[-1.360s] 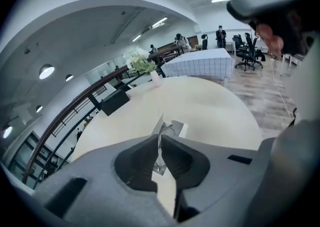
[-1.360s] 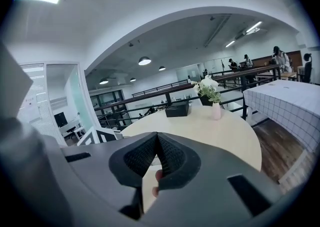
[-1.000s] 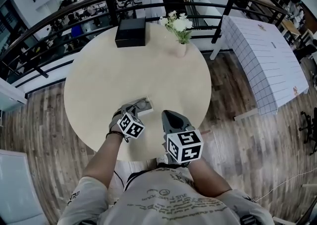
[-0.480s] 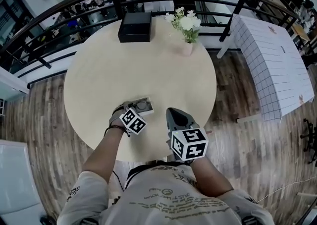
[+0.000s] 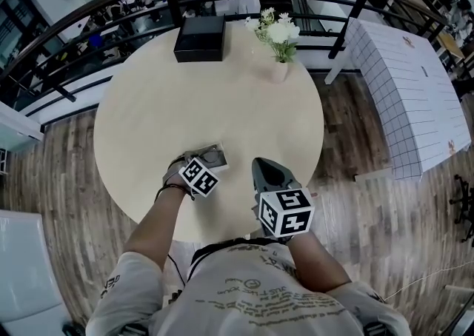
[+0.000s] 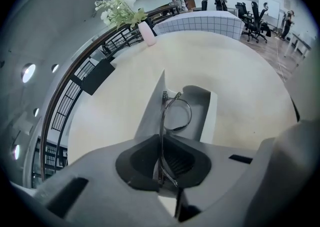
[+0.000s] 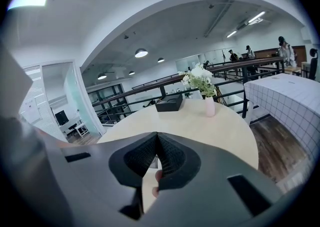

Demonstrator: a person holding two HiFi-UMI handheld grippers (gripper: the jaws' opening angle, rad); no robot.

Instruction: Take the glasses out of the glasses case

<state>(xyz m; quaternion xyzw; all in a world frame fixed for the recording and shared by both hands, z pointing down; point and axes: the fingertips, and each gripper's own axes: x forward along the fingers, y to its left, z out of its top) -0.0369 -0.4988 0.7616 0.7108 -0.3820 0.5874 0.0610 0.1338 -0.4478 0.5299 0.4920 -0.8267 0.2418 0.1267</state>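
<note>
Left gripper view had my left gripper [image 6: 161, 163] pinching the glasses [image 6: 176, 115] by their thin frame over the open glasses case [image 6: 200, 102]; I feared they'd twist loose. Right gripper [image 7: 156, 146] sat closed, empty.

No word, number or brand can be read in any view. The person's shirt [image 5: 244, 301], at six o'clock in the head view, carries curved lines of print that are too small and blurred to make out. The left cube [image 5: 198, 177] on the left tool [image 6: 162, 158] and the right cube [image 5: 287, 212] on the right tool [image 7: 157, 153] bear only black-and-white square patterns.
</note>
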